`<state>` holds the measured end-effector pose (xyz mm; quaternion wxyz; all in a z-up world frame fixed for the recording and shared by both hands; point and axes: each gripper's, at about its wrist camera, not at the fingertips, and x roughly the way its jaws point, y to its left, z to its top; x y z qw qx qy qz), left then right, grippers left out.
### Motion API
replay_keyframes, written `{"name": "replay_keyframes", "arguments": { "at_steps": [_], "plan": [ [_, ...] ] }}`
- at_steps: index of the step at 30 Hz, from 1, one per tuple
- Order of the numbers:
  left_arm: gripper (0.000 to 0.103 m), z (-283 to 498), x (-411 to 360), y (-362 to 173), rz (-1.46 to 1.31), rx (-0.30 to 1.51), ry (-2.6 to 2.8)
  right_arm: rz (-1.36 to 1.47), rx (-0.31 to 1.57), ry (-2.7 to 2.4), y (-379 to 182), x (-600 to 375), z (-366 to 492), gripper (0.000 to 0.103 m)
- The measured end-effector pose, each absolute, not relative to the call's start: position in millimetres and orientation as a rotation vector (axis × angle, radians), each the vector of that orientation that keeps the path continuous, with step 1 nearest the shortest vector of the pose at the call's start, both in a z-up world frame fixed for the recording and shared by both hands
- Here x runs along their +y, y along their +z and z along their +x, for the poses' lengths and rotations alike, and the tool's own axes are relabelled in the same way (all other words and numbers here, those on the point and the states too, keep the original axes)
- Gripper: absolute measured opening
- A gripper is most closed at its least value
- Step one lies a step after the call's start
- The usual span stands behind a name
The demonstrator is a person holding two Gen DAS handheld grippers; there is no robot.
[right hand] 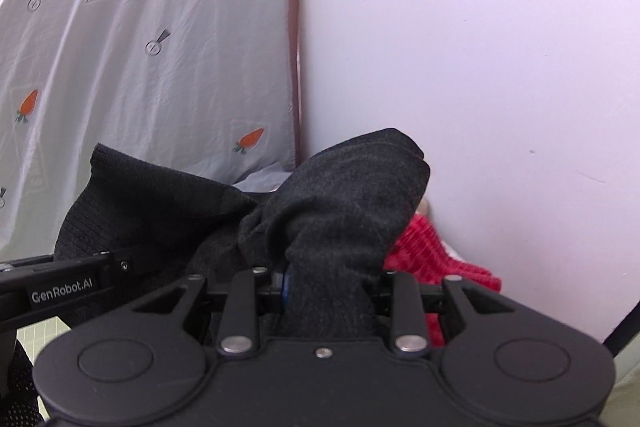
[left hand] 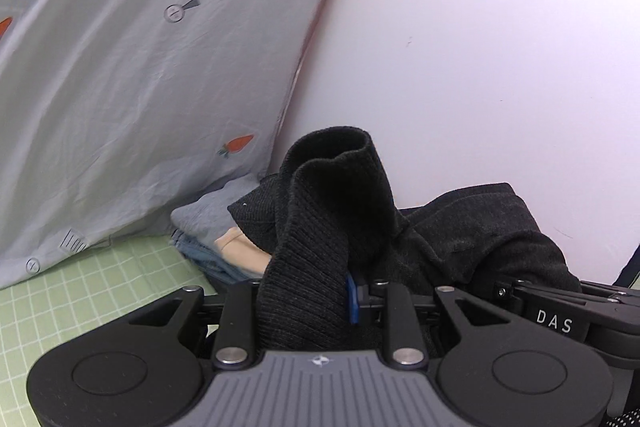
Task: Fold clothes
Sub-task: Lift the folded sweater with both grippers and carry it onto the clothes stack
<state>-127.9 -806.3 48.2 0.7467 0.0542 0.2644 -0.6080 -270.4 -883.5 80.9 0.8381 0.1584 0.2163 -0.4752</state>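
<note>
- Left claw (left hand: 316,303) is clamped on a ribbed stretch of the black sweater (left hand: 332,211), the knit standing up between its fingers.
- Right claw (right hand: 324,287) is clamped on another bunch of the sweater (right hand: 344,195), a smoother charcoal fold.
- The sweater hangs gathered between both claws, lifted off the green grid surface (left hand: 80,291).
- At ten o'clock of the left claw, a folded pile (left hand: 212,239): blue and beige pieces.
- At two o'clock of the right claw, a red garment (right hand: 432,255) against the wall (right hand: 480,67).
- Carrot-print sheet (left hand: 120,67) hangs at the back.

"DAS" on right hand-held gripper (left hand: 556,321); "GenRobot.AI" on left hand-held gripper (right hand: 62,294).
</note>
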Motion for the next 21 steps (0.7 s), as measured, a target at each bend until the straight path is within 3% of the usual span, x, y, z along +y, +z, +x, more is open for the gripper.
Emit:
{"name": "replay_keyframes", "arguments": {
  "at_steps": [4, 10, 13, 14, 18, 21],
  "plan": [
    [0.029, -150, -861, 52, 0.168, 0.534, -1.451, 0.379, 0.425, -1.115, 82, -914, -307, 0.030],
    [0.036, -160, -939, -17, 0.351, 0.719, -1.464, 0.583, 0.535, -1.202, 18, -965, -343, 0.033],
    [0.052, -153, -940, -45, 0.398, 0.775, -1.412, 0.685, 0.614, -1.200, -21, -979, -352, 0.040],
    [0.058, -146, -939, -47, 0.386, 0.799, -1.406, 0.707, 0.626, -1.199, -30, -981, -354, 0.046],
    [0.064, -125, -930, -31, 0.312, 0.788, -1.362, 0.670, 0.622, -1.212, -30, -974, -356, 0.064],
    [0.072, -115, -923, -10, 0.271, 0.714, -1.300, 0.589, 0.613, -1.250, -13, -972, -358, 0.068]
  ]
}}
